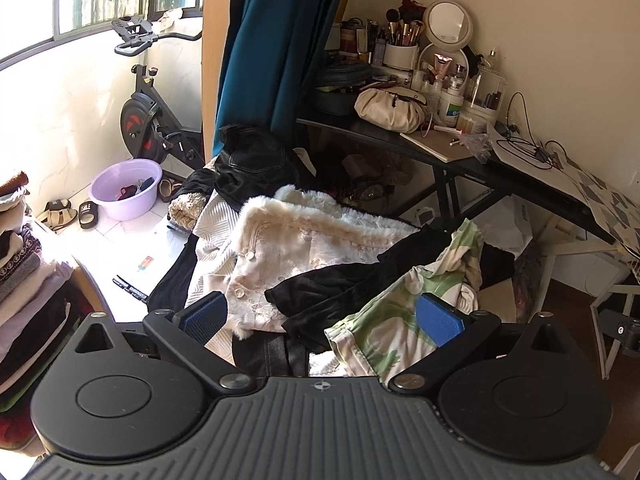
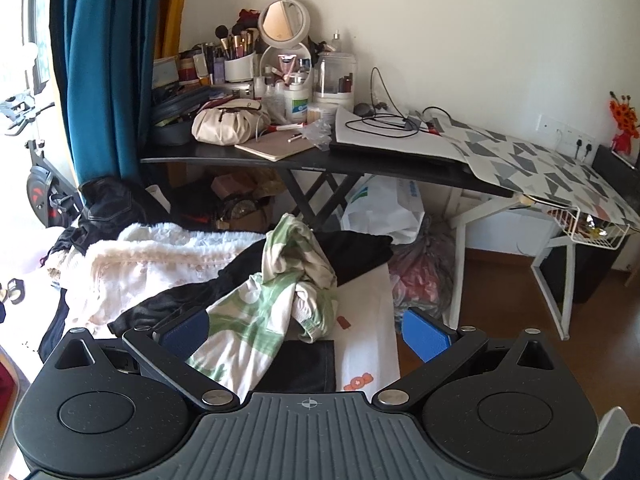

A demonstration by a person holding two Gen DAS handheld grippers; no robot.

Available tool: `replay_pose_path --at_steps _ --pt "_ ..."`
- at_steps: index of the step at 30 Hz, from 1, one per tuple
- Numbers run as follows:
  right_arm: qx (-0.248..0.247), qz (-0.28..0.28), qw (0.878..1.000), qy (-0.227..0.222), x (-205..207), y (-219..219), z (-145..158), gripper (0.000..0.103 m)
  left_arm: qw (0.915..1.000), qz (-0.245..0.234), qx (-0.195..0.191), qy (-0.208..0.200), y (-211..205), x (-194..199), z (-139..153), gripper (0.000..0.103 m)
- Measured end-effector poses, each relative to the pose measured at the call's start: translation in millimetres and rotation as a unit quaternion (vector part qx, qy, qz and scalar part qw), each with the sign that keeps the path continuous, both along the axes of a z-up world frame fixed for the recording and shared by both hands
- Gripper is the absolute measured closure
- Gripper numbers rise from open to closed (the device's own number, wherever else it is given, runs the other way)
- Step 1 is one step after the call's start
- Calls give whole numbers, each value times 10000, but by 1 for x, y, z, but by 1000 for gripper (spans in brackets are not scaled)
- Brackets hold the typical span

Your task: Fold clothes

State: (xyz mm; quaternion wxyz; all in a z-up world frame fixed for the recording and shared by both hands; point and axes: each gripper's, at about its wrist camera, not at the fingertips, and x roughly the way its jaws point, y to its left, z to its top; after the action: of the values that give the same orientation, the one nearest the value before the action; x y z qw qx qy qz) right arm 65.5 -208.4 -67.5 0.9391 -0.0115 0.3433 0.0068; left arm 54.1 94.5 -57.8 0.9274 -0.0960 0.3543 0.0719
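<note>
A heap of unfolded clothes lies in front of both grippers. On top is a crumpled green-and-white patterned garment [image 1: 404,312] [image 2: 280,292], with a black velvety garment [image 1: 340,292] [image 2: 224,280] under it and a cream furry coat [image 1: 304,232] [image 2: 152,260] behind. A black leather jacket [image 1: 252,160] [image 2: 108,200] lies at the far end. My left gripper [image 1: 320,316] is open above the heap, with nothing between its blue pads. My right gripper [image 2: 306,332] is open too, over the green garment's near end, holding nothing.
A stack of folded clothes [image 1: 28,280] stands at the left. A black desk [image 2: 304,160] crowded with cosmetics, a mirror and cables stands behind the heap, with bags [image 2: 400,216] under it. A teal curtain [image 1: 272,48], an exercise bike [image 1: 148,120] and a purple basin [image 1: 126,190] are at the far left.
</note>
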Motion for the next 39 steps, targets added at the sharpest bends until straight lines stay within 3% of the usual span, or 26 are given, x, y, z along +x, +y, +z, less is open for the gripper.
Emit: replay_pose_path --at_steps 8,12,17,24,39 --pt "-287 330 9990 -39 66 -38 -20 1 9985 348 383 168 -38 41 0 0" --pt "-267 443 9986 -76 93 -60 -30 1 9968 386 618 315 -59 56 -2 0" --pt "-53 647 9979 31 114 -78 -42 1 9951 514 648 549 -81 74 -4 0" --pt "225 1004 9946 150 134 -88 -45 1 9916 669 698 859 -105 95 -12 0" --pt "140 1117 9936 22 143 -104 -37 1 9891 465 834 1119 -135 107 -19 0"
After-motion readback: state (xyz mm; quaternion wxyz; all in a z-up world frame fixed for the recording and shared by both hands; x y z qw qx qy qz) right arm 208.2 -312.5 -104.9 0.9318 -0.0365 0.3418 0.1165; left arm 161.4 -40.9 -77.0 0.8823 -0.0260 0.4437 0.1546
